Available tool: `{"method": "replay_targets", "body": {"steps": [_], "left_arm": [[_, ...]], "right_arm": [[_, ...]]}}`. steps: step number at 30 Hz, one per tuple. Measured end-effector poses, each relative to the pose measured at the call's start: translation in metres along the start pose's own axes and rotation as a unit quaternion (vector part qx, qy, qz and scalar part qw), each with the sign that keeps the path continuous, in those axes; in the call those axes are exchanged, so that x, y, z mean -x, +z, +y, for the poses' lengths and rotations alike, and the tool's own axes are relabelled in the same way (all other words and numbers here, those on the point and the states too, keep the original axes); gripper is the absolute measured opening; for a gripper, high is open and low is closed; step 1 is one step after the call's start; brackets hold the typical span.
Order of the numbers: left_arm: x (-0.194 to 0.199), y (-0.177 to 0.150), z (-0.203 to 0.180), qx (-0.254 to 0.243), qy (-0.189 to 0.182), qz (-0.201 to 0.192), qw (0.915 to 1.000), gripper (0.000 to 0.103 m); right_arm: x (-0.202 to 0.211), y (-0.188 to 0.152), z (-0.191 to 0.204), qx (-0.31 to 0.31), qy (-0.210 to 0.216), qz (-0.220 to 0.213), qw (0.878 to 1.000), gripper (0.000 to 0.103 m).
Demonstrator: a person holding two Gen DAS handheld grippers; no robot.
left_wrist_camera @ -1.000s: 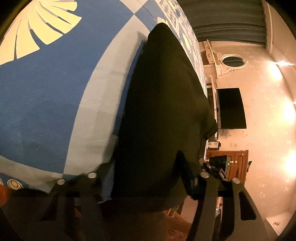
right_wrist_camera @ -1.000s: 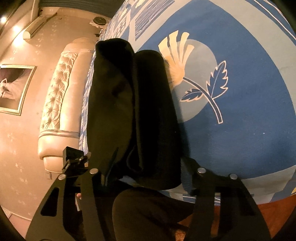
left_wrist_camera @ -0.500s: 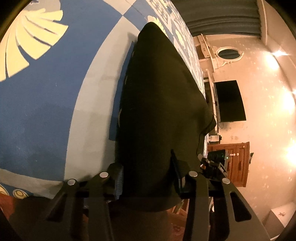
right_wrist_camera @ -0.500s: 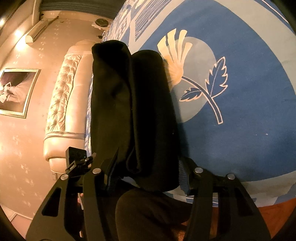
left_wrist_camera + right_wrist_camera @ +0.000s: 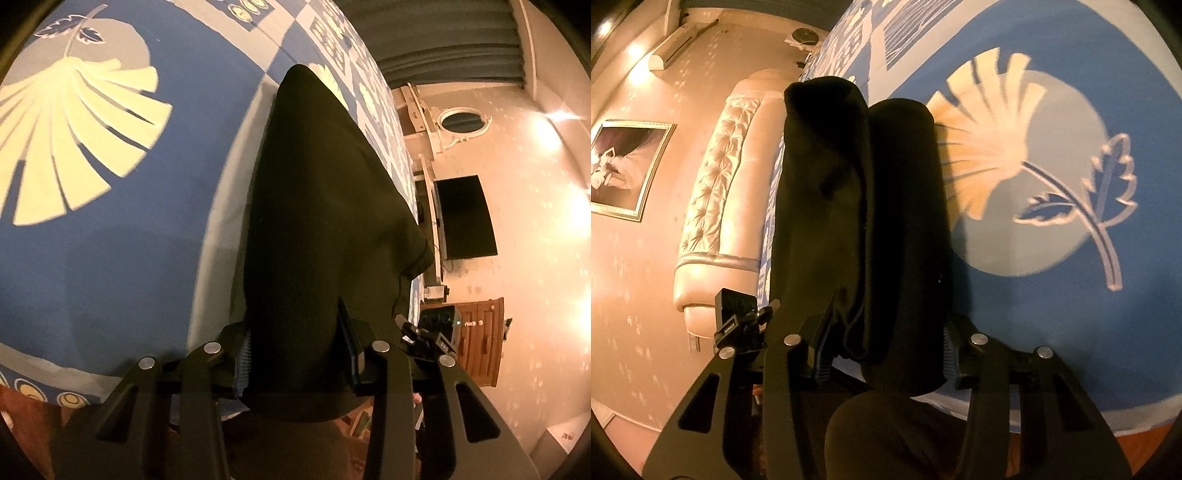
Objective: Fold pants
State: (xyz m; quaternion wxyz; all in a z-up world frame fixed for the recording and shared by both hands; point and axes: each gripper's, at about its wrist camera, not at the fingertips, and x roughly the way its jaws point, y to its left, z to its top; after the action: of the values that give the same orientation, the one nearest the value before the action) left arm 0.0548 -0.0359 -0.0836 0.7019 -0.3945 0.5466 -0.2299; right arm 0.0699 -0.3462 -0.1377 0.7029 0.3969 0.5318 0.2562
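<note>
Black pants [image 5: 325, 206] lie lengthwise on a blue bedcover [image 5: 110, 258] with cream fan motifs. In the left wrist view the near end of the cloth fills the gap of my left gripper [image 5: 295, 350]. Its jaws are closing and both pads touch the fabric. In the right wrist view the pants [image 5: 868, 203] show as two long rolled folds side by side, with a drawstring at the near end. My right gripper [image 5: 886, 347] straddles that end. Its jaws are closing too, with the pads against the cloth on both sides.
Past the bed's edge in the left wrist view are a dark television [image 5: 465, 218], a wooden cabinet [image 5: 480, 343] and an oval mirror [image 5: 463, 120]. The right wrist view shows a tufted headboard [image 5: 716, 199] and a framed picture [image 5: 624, 166]. Bare bedcover [image 5: 1071, 295] spreads beside the pants.
Both grippers' jaws have narrowed onto the near end of the pants. The right gripper has crept slightly forward along the cloth; the pants themselves lie where they were.
</note>
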Motion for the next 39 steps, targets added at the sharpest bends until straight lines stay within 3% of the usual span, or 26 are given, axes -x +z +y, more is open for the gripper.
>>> {"method": "replay_targets", "body": {"steps": [10, 20, 22, 27, 30, 32, 39], "left_arm": [[0.018, -0.005, 0.012, 0.018, 0.008, -0.023, 0.9995, 0.039], [0.025, -0.014, 0.016, 0.019, 0.003, -0.022, 0.9996, 0.039], [0.026, -0.011, 0.017, 0.012, -0.004, -0.013, 0.9998, 0.042], [0.034, -0.011, 0.016, -0.014, -0.028, -0.001, 0.9995, 0.051], [0.053, -0.018, 0.011, -0.080, -0.019, -0.032, 0.9961, 0.072], [0.063, -0.019, 0.013, -0.099, -0.019, -0.052, 0.9935, 0.076], [0.057, 0.007, 0.032, -0.095, -0.011, -0.056, 0.9938, 0.078]], "right_arm": [[-0.021, 0.007, 0.012, 0.012, 0.008, 0.015, 1.000, 0.045], [-0.023, 0.004, 0.013, 0.017, 0.011, 0.019, 1.000, 0.046], [-0.022, 0.006, 0.012, 0.017, 0.016, 0.020, 1.000, 0.050], [-0.014, 0.007, 0.018, 0.028, 0.024, 0.029, 0.999, 0.072], [-0.004, 0.009, 0.024, 0.053, -0.003, 0.015, 0.998, 0.085], [0.006, 0.015, 0.021, 0.060, -0.020, -0.001, 0.998, 0.090], [0.003, 0.035, 0.006, 0.035, 0.013, -0.006, 0.999, 0.092]]}}
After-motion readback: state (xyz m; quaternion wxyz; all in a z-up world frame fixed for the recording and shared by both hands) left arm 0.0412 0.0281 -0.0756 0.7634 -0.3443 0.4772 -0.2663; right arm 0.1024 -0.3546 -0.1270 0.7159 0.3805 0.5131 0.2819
